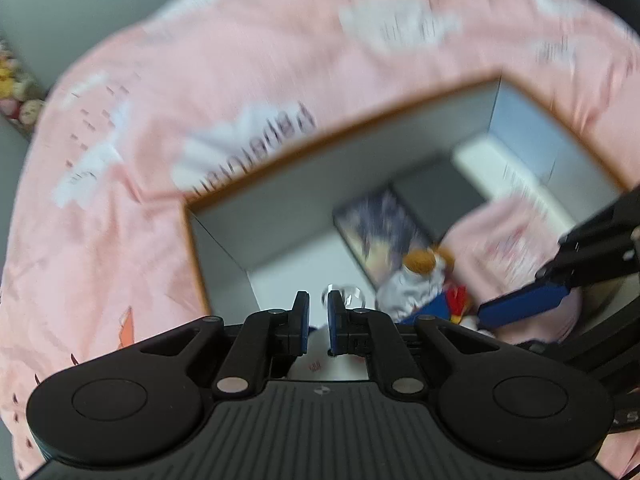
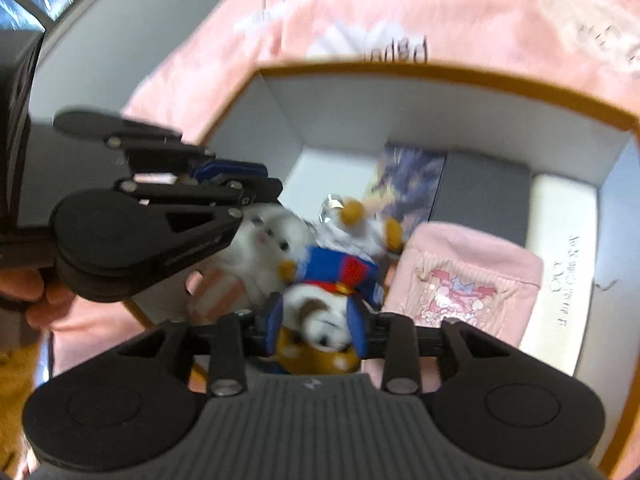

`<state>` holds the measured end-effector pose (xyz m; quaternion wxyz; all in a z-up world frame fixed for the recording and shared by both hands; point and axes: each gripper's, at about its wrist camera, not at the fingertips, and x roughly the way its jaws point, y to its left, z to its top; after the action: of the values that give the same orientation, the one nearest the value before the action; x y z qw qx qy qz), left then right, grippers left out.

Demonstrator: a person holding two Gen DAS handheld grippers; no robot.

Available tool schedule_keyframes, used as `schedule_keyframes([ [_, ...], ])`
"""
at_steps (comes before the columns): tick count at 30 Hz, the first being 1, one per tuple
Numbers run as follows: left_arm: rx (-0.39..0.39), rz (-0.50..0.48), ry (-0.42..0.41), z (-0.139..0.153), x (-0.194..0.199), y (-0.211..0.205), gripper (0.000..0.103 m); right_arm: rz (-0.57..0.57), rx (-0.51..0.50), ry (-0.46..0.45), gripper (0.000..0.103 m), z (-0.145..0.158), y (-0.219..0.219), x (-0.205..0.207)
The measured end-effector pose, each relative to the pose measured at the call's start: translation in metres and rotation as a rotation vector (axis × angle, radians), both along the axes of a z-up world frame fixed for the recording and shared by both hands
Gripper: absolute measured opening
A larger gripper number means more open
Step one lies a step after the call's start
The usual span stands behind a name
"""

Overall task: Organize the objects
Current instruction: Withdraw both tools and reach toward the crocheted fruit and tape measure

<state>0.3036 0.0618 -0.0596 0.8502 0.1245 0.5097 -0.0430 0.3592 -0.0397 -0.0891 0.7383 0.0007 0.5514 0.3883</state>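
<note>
- An open rectangular box (image 2: 400, 68) with an orange rim and grey card walls sits on pink printed fabric (image 1: 240, 60).
- Inside, a fuzzy plush dog (image 2: 320, 320) in blue and red lies beside a soft pink pouch (image 2: 460, 276).
- The right gripper (image 2: 318, 326) straddles the dog's head, pads spread.
- The left gripper (image 1: 318, 320) is pressed together above the box, empty.

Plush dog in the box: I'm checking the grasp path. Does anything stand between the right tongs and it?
Nothing visible does. The plush dog has its head between the right tongs. The left tongs are off to one side, by the white plush cat.
</note>
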Motion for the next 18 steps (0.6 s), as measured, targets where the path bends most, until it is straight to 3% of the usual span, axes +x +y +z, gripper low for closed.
schedule_keyframes([
  [3, -0.070, 0.007, -0.119, 0.025, -0.027, -0.001, 0.011, -0.031, 0.054, -0.075, 0.040, 0.021, -0.015, -0.019],
  [6, -0.148, 0.011, -0.233, 0.048, -0.061, -0.006, 0.011, -0.049, 0.115, -0.183, 0.048, 0.044, -0.038, -0.045],
  [10, -0.240, 0.029, -0.366, 0.065, -0.108, -0.022, 0.011, -0.088, 0.135, -0.333, 0.050, 0.066, -0.069, -0.084],
  [14, -0.301, 0.001, -0.365, 0.061, -0.141, -0.042, 0.013, -0.157, 0.110, -0.437, 0.056, 0.070, -0.101, -0.124],
  [18, -0.349, -0.046, -0.314, 0.043, -0.161, -0.062, 0.014, -0.266, 0.121, -0.428, 0.056, 0.058, -0.134, -0.148],
])
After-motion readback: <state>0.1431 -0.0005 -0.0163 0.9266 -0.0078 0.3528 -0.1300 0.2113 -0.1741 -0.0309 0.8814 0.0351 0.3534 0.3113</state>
